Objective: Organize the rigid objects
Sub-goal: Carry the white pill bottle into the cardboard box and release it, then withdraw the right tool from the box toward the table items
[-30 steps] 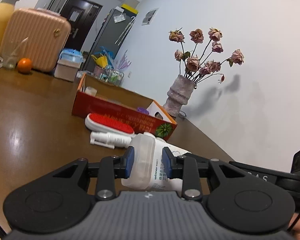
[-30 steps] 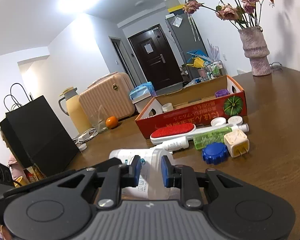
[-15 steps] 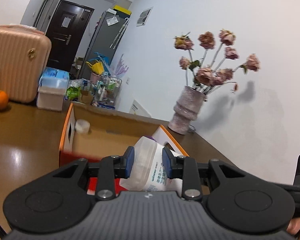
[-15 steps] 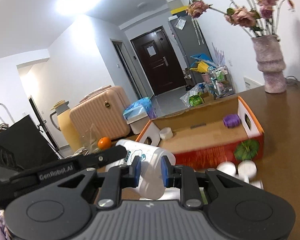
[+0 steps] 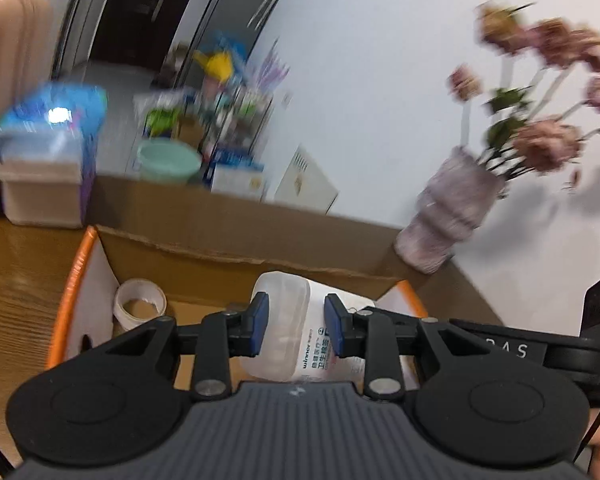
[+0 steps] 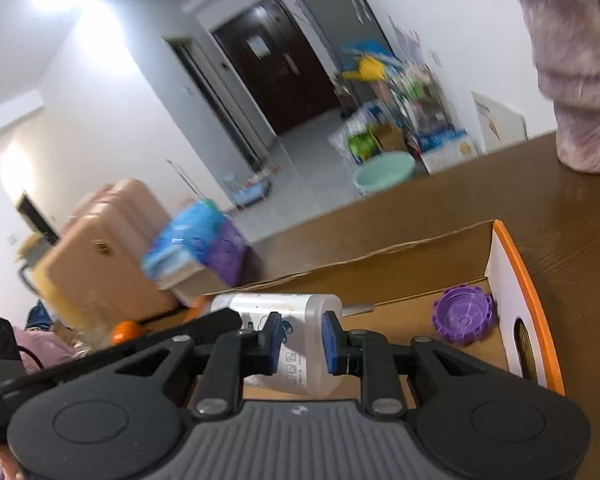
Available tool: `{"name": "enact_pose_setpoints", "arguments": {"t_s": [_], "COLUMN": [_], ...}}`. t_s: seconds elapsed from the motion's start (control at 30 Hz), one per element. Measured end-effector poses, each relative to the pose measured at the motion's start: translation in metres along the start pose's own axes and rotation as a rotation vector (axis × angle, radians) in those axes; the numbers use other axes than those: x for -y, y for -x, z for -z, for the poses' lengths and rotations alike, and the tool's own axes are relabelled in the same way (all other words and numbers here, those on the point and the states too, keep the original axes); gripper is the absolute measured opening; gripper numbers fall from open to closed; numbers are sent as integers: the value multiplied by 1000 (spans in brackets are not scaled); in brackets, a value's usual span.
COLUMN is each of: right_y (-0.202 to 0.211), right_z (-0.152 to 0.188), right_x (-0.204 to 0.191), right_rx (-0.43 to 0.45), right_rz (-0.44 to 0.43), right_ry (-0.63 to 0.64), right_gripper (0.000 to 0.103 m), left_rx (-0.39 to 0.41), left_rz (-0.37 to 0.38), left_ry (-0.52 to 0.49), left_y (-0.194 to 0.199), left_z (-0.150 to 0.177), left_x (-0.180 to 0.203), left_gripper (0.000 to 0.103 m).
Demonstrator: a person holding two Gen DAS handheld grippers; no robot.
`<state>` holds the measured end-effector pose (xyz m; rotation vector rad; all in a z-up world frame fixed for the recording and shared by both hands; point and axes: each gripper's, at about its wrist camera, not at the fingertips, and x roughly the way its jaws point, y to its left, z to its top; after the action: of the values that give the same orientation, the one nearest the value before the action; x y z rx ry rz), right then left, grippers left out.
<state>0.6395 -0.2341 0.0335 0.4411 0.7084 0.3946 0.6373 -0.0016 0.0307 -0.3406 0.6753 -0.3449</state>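
Both grippers hold one white plastic bottle (image 5: 286,332), lying sideways, over the open cardboard box (image 5: 228,236) with orange edges. My left gripper (image 5: 296,326) is shut on one end of the bottle. My right gripper (image 6: 302,338) is shut on the other end of the bottle (image 6: 304,328). Inside the box lie a white tape roll (image 5: 139,308) at the left and a purple cap (image 6: 462,318) at the right end. Both views are blurred by motion.
A pink vase (image 5: 452,216) with dried roses stands on the brown table (image 6: 540,208) beyond the box. A tissue box on a beige container (image 5: 44,168), a pink suitcase (image 6: 100,252) and an orange (image 6: 124,330) stand at the table's far side.
Both grippers have lifted the bottle off the table and carried it forward over the box. The brush and small items on the table have dropped out of view.
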Motion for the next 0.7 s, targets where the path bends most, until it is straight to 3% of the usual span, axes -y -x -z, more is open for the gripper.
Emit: {"name": "enact_pose_setpoints", "arguments": {"t_s": [0.17,0.27,0.4,0.53,0.7], "right_y": [-51,-66,-62,-36,15], "right_z": [-12,-12,-10,-11,-6], "right_x": [12,16,23,20,-2], "right_rx": [-78,-94,-88,-45,-3], "right_rz": [88,113,83,71,49], "right_ry": [45,58,33,37,127], "right_gripper": [21,22,28,31,36], "left_rx": [-147,-144,-97,-35,105], "left_rz": [-47,-59,-38,-71,-76], "left_ry": [-2,6,-25,-87,-253], "left_y": [-53,-60,-42,-6,76], "left_z": [-2,-1,0,7,28], "left_x": [-13,-17,-15,-3,18], "left_gripper": [32,33,51,59,79]}}
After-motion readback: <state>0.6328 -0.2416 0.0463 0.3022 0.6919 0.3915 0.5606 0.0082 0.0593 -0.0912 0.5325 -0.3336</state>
